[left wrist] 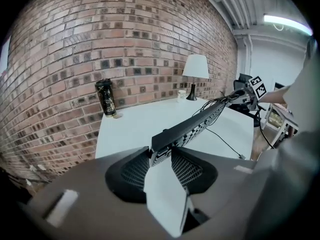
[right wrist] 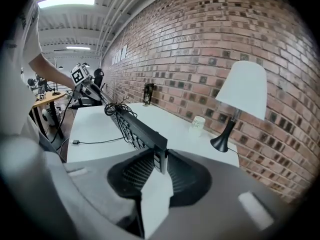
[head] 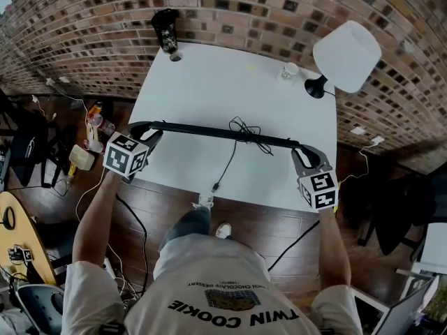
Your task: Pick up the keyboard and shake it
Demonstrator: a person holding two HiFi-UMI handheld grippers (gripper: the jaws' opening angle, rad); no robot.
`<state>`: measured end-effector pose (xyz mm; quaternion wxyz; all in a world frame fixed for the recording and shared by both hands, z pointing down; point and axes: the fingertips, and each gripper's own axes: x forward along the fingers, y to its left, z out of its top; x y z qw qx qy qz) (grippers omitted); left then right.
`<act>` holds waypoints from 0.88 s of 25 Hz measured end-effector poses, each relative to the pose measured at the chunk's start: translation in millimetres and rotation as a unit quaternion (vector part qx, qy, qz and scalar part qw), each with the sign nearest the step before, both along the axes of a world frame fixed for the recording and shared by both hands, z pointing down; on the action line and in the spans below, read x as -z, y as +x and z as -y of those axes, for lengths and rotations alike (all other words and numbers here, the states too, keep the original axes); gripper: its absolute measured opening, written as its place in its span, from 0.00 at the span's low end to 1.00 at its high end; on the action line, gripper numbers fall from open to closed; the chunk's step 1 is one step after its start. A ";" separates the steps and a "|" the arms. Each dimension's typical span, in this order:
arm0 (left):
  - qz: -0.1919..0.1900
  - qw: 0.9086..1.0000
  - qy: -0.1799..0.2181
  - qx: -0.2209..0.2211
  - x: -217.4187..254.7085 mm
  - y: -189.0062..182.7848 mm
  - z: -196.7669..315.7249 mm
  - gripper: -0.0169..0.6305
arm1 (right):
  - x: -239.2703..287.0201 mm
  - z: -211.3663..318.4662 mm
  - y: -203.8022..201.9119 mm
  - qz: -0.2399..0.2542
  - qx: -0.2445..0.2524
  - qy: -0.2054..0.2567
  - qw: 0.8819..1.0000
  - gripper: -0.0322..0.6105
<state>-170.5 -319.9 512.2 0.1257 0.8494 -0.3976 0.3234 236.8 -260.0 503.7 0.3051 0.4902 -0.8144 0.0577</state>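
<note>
The long black keyboard (head: 223,132) is held on edge above the white table (head: 209,82), running across the middle of the head view from centre left to centre right. Its black cable (head: 230,160) trails down toward the table's near edge. The left gripper (head: 144,130) is clamped on the keyboard's left end, and the right gripper (head: 302,149) is clamped on its right end.

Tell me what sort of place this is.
Probably a loft-style office or lab workspace. It has an exposed brick wall, a white table with a desk lamp, and strip lights over more desks cluttered with gear farther back.
</note>
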 end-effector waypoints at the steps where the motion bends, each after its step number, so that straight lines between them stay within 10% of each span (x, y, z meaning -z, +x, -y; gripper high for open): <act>1: 0.008 1.000 0.002 -0.002 -0.9 0.0 -3.1 0.25 | -0.9 -2.7 -0.2 -0.003 0.001 0.002 1.000 0.18; 22: 0.179 0.981 0.010 -0.077 -44.0 -4.1 -60.4 0.27 | -38.4 -61.9 -9.9 -0.143 0.056 0.048 0.987 0.18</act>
